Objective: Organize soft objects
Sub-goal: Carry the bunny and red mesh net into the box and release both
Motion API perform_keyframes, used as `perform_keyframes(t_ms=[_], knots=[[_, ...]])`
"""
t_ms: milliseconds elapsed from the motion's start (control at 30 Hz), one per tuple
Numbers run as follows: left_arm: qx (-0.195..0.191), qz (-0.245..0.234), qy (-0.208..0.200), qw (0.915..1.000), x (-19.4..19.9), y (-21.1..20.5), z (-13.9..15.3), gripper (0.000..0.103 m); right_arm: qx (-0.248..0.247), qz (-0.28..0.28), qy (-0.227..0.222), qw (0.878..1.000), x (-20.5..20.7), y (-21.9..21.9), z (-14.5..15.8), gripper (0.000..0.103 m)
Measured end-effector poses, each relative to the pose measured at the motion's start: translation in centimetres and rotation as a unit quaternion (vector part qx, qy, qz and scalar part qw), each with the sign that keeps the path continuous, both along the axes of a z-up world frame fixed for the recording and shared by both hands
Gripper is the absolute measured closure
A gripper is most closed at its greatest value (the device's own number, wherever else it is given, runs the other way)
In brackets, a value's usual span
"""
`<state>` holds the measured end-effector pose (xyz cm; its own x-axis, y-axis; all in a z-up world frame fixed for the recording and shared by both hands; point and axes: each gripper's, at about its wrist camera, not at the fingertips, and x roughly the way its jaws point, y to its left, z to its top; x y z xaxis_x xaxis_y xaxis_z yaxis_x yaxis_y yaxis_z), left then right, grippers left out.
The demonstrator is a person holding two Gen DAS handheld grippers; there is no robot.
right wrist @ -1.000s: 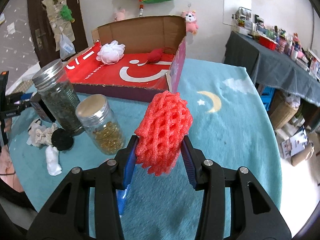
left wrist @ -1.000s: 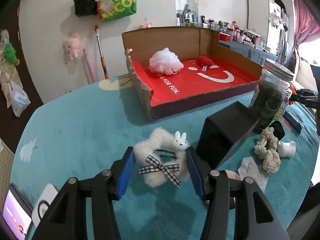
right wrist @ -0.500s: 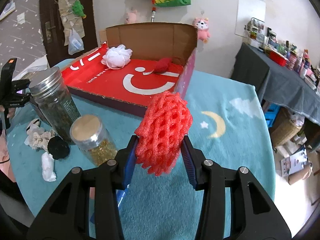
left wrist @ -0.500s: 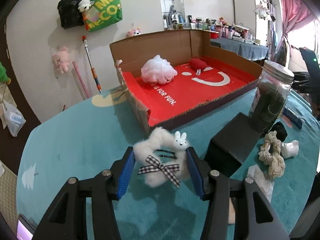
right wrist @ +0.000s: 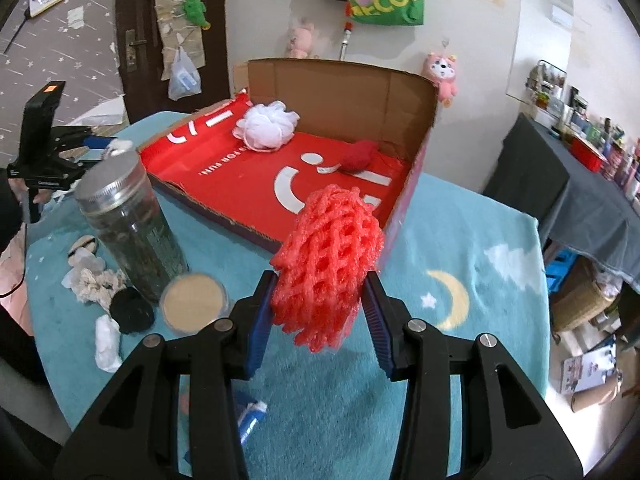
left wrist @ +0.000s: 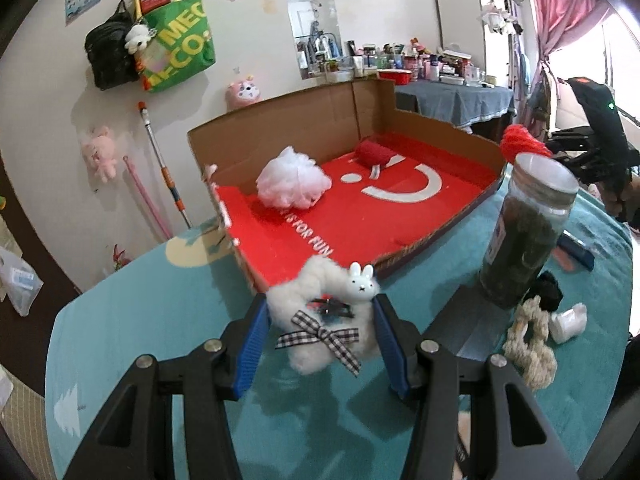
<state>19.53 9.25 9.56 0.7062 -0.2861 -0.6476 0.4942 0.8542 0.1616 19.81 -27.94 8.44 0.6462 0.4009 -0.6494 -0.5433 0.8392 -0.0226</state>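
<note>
My left gripper [left wrist: 320,332] is shut on a white fluffy scrunchie [left wrist: 316,320] with a checked bow and a small rabbit head, held above the teal table just before the near wall of the open cardboard box [left wrist: 420,124]. My right gripper [right wrist: 320,312] is shut on a red foam net [right wrist: 328,268], held in the air before the box's near corner [right wrist: 416,176]. On the box's red floor lie a white bath pouf [left wrist: 292,182] and a red soft object [left wrist: 376,154]; both also show in the right wrist view, the pouf [right wrist: 266,126] and the red object [right wrist: 358,156].
A tall jar of dark stuff [left wrist: 524,232] stands right of the box. A black box [left wrist: 468,324], a rope knot [left wrist: 528,344], a black scrunchie [right wrist: 132,314], white scraps [right wrist: 106,340] and a cork-lidded jar [right wrist: 194,304] lie on the teal table [right wrist: 460,272]. A blue-white packet [right wrist: 248,420] lies below my right gripper.
Both grippers have risen and moved closer to the box with their loads still held. The box looks larger in both views. The cork-lidded jar now sits lower, beneath my right gripper.
</note>
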Motion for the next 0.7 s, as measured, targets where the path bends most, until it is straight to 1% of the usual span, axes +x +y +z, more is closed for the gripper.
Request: perform_keyframes(t_ms=[100, 167, 233, 400, 567, 667, 700], knots=[[-0.006, -0.012, -0.001, 0.9999, 0.7, -0.9, 0.7, 0.049, 0.009, 0.012, 0.003, 1.0, 0.9, 0.5, 0.7, 0.06], [-0.013, -0.019, 0.002, 0.9997, 1.2, -1.5, 1.1, 0.049, 0.025, 0.027, 0.01, 0.999, 1.5, 0.9, 1.3, 0.061], [-0.02, -0.024, 0.007, 0.9995, 2.0, -2.2, 1.6, 0.049, 0.02, 0.03, 0.006, 0.999, 2.0, 1.7, 1.7, 0.061], [-0.027, -0.025, 0.011, 0.9992, 3.4, -3.8, 2.5, 0.049, 0.019, 0.036, 0.016, 0.999, 3.4, 3.1, 2.1, 0.063], [-0.033, -0.007, 0.045, 0.9984, 5.9, -5.2, 2.7, 0.049, 0.018, 0.015, 0.032, 0.999, 6.6, 4.5, 3.0, 0.063], [-0.028, 0.016, 0.074, 0.9967, 8.3, -5.9, 2.2, 0.049, -0.003, -0.016, 0.057, 0.998, 9.8, 5.9, 2.9, 0.063], [-0.023, 0.032, 0.086, 0.9955, 9.5, -6.2, 1.8, 0.049, -0.014, -0.033, 0.07, 0.997, 11.2, 6.4, 2.6, 0.063]])
